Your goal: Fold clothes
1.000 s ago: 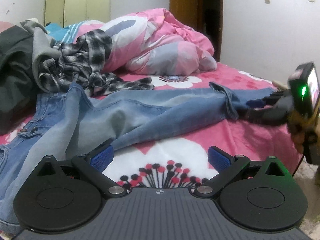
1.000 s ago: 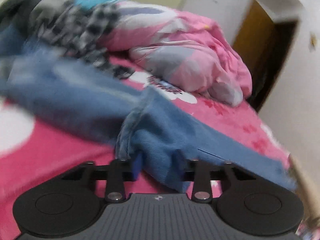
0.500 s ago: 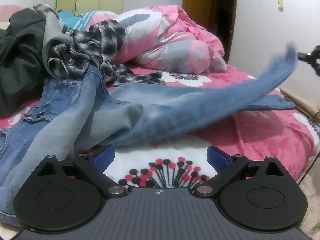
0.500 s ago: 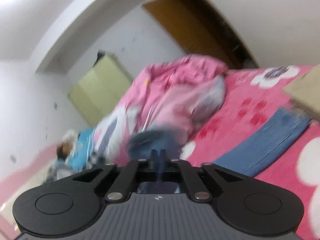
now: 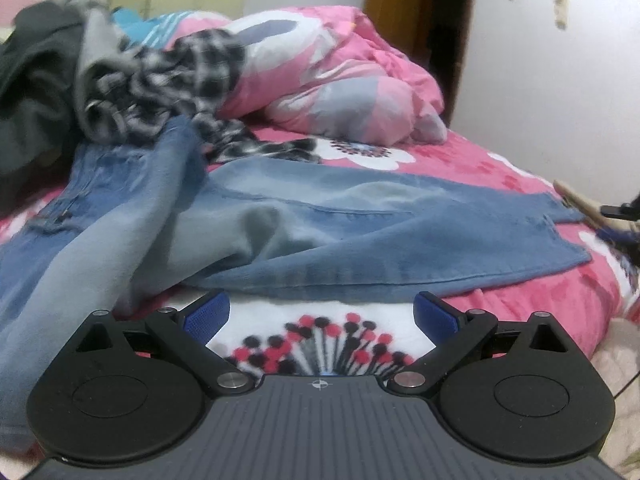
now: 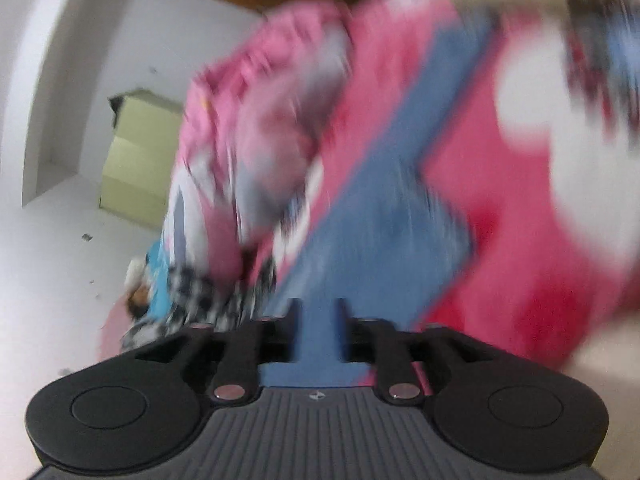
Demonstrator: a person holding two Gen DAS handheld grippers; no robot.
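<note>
The jeans [image 5: 360,232] leg, airborne half a second ago, now lies over the other; right gripper [image 6: 318,320] remains clamped on denim, left gripper [image 5: 322,314] spread, empty; legs stacked

The bed [image 5: 500,292] wore a pink sheet printed with white flowers. Blue jeans [image 5: 328,232] lay spread across its middle, legs running toward 3 o'clock. At 12 o'clock sat a bunched pink floral quilt [image 5: 336,80]. Toward 10 o'clock were a black-and-white plaid shirt [image 5: 192,76] and dark and grey garments [image 5: 44,80] in a heap.
</note>
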